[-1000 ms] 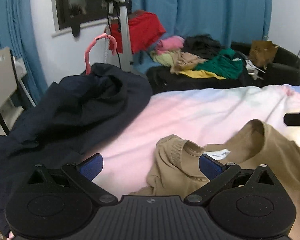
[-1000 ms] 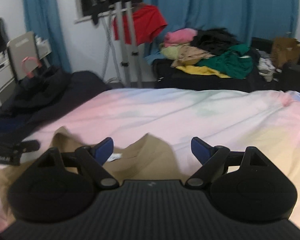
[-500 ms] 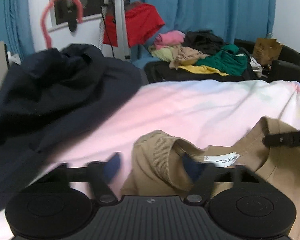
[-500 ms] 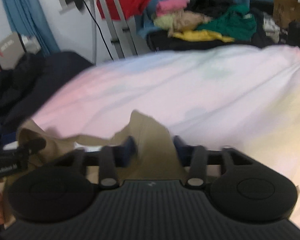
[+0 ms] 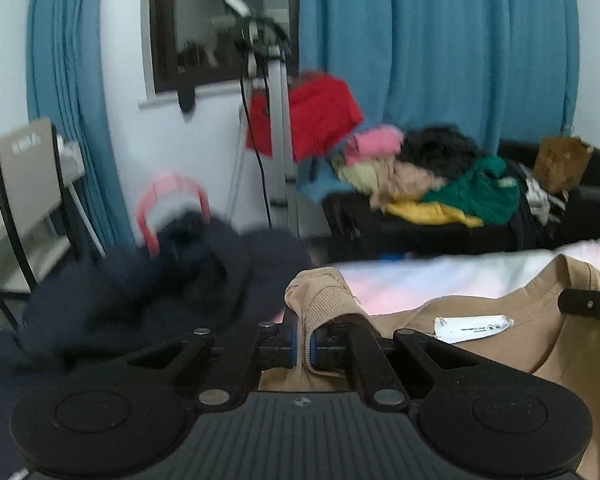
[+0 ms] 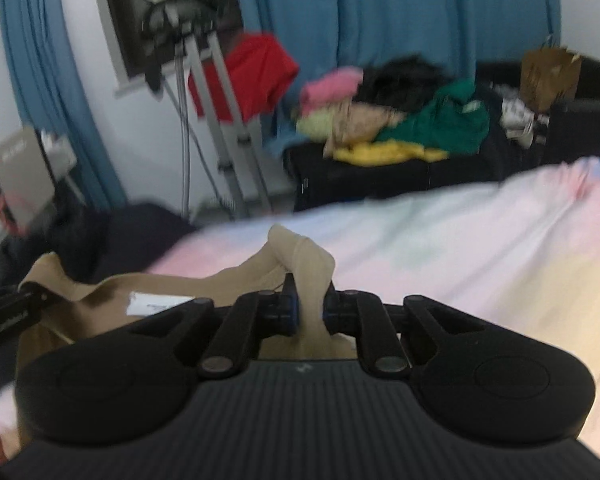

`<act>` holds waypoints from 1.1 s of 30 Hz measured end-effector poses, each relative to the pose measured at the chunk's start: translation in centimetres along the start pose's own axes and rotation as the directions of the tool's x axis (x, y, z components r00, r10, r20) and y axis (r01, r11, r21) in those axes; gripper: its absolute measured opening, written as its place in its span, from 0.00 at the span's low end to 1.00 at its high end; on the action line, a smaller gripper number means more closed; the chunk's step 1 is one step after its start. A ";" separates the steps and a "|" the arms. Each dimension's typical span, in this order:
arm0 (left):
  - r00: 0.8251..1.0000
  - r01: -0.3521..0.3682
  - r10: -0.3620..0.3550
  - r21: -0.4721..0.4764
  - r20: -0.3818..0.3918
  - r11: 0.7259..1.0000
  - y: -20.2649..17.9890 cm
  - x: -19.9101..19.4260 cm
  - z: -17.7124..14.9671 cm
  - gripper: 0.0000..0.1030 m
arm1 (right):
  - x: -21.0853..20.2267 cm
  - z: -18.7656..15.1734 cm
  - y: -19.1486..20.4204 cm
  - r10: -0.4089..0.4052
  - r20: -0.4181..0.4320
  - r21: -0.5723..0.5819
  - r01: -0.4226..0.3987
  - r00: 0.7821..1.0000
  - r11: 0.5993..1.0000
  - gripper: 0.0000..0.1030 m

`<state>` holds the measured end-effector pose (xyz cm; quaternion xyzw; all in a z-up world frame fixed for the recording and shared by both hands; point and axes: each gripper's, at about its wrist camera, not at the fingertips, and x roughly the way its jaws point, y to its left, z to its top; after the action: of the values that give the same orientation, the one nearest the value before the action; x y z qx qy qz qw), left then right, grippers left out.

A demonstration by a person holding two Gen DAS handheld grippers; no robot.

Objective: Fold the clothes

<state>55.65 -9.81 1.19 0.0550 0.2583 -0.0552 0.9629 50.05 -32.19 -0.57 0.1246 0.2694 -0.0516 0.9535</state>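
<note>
One tan T-shirt (image 5: 480,312), white label at its collar, is held up at the bed's (image 6: 460,240) left edge by two grippers: the left gripper (image 5: 305,346) and right gripper (image 6: 309,312) are each clamped on bunched neckline fabric.

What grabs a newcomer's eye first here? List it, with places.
The tan cotton T-shirt, stretched between both grippers over the pastel bedsheet: the left gripper and right gripper each have jaws clamped on its fabric. Behind, a bright red garment hangs by the blue curtains.
</note>
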 end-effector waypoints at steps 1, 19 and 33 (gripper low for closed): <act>1.000 -0.006 0.006 -0.004 0.020 1.000 0.0 0.2 0.6 0.06 | 0.1 0.6 0.1 -0.005 0.026 0.002 0.005 1.000 1.000 0.13; 0.999 0.034 -0.034 0.003 -0.030 0.999 1.8 5.8 -4.1 0.90 | 4.8 -2.3 -1.7 -0.016 0.017 0.023 0.015 1.000 1.000 0.91; 0.996 0.026 -0.021 -0.062 0.087 0.998 5.8 -18.7 -12.4 0.98 | -19.2 -10.5 2.2 0.069 0.161 -0.101 -0.053 0.985 0.994 0.91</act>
<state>34.21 -0.98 0.36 0.0191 0.2190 -0.0607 0.9737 28.83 -26.72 1.40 0.0821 0.1882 -0.0195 0.9785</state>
